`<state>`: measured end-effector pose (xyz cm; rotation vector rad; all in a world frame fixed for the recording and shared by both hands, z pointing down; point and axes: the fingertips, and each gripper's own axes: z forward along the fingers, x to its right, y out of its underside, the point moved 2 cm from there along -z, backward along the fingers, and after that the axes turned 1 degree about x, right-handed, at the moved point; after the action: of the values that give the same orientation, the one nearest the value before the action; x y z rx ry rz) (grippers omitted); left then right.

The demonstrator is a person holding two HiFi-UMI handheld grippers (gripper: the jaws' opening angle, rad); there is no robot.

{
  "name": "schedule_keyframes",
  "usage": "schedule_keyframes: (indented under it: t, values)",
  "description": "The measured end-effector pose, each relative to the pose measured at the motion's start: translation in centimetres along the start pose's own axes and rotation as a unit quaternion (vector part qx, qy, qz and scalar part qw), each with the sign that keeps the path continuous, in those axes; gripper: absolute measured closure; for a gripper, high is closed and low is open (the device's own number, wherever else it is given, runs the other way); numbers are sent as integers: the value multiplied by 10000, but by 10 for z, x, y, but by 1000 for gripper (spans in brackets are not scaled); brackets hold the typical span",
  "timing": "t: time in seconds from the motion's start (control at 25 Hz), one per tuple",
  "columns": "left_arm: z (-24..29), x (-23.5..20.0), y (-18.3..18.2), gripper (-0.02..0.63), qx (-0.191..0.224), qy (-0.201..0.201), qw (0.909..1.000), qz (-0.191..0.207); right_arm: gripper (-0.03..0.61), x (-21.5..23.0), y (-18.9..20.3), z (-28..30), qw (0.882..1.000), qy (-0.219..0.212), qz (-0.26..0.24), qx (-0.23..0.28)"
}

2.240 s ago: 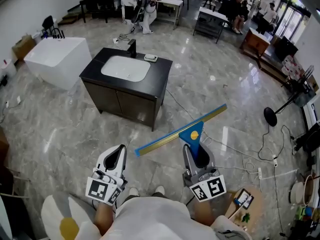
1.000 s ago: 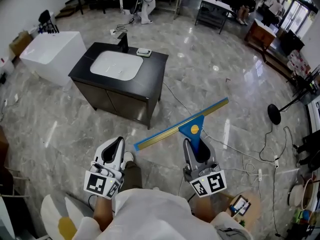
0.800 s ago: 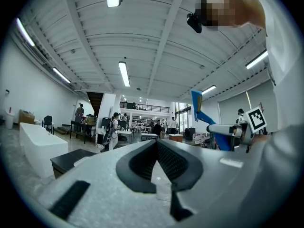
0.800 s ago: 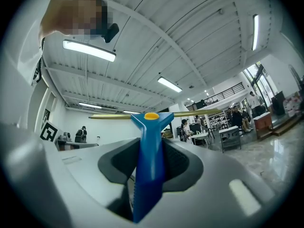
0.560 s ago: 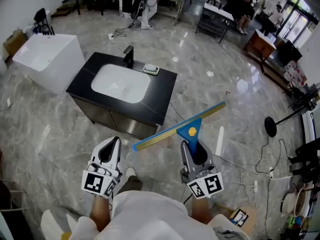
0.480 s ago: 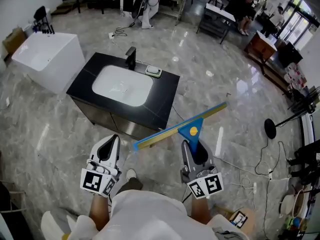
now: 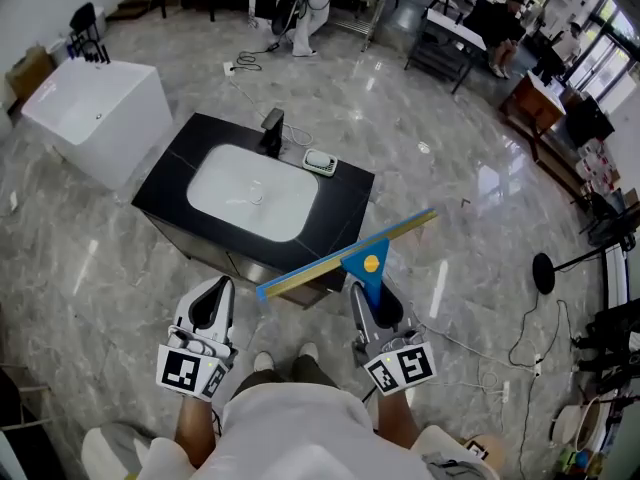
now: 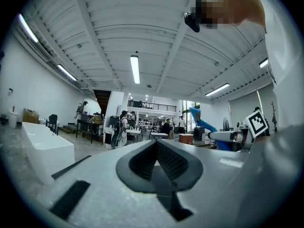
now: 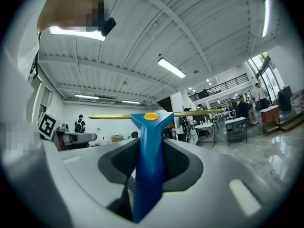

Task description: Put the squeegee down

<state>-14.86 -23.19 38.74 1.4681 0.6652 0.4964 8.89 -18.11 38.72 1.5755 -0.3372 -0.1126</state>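
Observation:
The squeegee has a blue handle [image 7: 367, 271] and a long yellow-edged blade [image 7: 340, 253] that stretches across the view in front of me. My right gripper [image 7: 370, 296] is shut on the handle, which stands between its pads in the right gripper view as a blue handle [image 9: 148, 170] with the blade [image 9: 190, 113] level above it. The squeegee hangs in the air by the near right corner of a black sink cabinet [image 7: 345, 203]. My left gripper [image 7: 220, 286] is level beside it, shut on nothing; its jaws [image 8: 155, 142] meet at the tips.
The cabinet holds a white basin [image 7: 252, 192], a black faucet [image 7: 271, 128] and a small dish [image 7: 321, 162]. A white bathtub [image 7: 95, 116] stands at the left. Cables [image 7: 470, 343] and a fan stand [image 7: 545, 271] lie at the right. Tables and people fill the back.
The person has walked toward the black sink cabinet, which now lies just beyond both grippers. The right gripper still carries the squeegee; the left stays shut and empty.

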Motion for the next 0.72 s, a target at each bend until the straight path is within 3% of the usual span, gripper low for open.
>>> schedule_keyframes:
  t: [0.28, 0.48, 0.72]
  values:
    - [24, 13, 3, 607, -95, -244, 9996, -88, 434, 46, 37, 28, 9984, -179, 3, -536]
    - [45, 24, 9, 607, -201, -304, 9993, -93, 434, 92, 113, 67, 9907, -233, 11, -1340]
    - [47, 22, 23, 607, -362, -579, 9976, -94, 434, 122, 216, 115, 9727, -389, 103, -2284]
